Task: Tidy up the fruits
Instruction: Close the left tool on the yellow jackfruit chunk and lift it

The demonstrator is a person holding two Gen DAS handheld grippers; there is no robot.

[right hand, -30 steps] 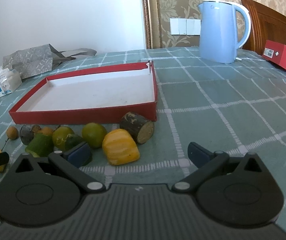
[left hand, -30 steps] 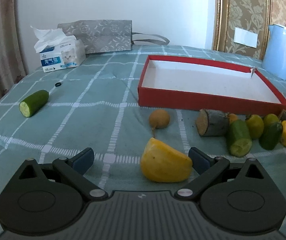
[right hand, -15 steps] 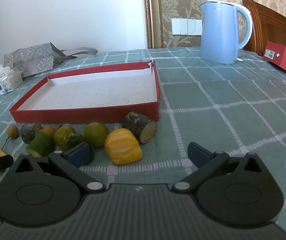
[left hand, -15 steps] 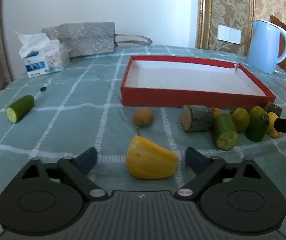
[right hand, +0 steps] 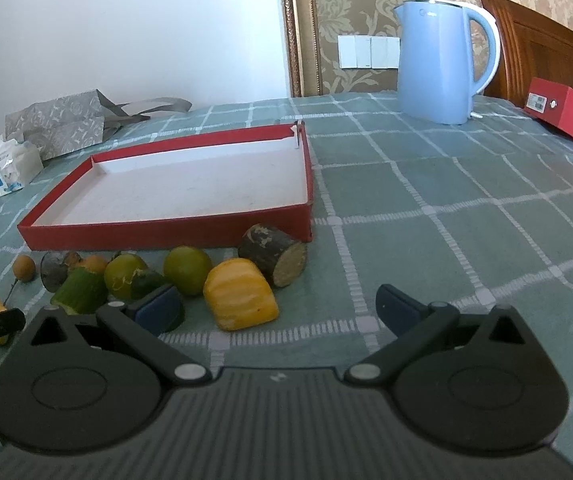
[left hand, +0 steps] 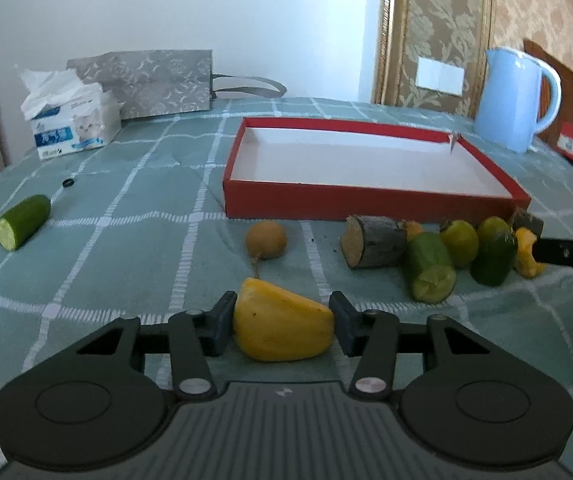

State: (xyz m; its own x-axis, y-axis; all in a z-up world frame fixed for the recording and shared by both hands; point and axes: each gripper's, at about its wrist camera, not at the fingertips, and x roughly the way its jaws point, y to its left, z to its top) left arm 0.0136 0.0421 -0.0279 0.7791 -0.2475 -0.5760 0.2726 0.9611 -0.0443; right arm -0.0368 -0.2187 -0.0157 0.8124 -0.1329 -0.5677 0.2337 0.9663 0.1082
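My left gripper [left hand: 282, 320] is closing its jaws, and both pads touch the sides of a yellow fruit wedge [left hand: 282, 330] lying on the green checked cloth. Beyond it lie a small round brown fruit [left hand: 266, 239], a cut log piece [left hand: 370, 240], a cucumber stub [left hand: 430, 268] and two limes [left hand: 460, 242]. The red tray [left hand: 366, 200] stands behind them with nothing in it. My right gripper [right hand: 276, 306] stands open, with a ridged yellow piece [right hand: 240, 294] just ahead between its fingers, untouched. A lone cucumber piece [left hand: 22, 222] lies far left.
A blue kettle [right hand: 442, 60] stands behind the tray on the right, with a red box [right hand: 566, 116] further right. A tissue box [left hand: 72, 124] and a grey bag [left hand: 146, 82] sit at the back left. A second log piece [right hand: 278, 256] lies by the tray's corner.
My left gripper's jaws have come together from wide open onto the yellow wedge, and its view has swung slightly to the right. The right gripper has stayed put and open.
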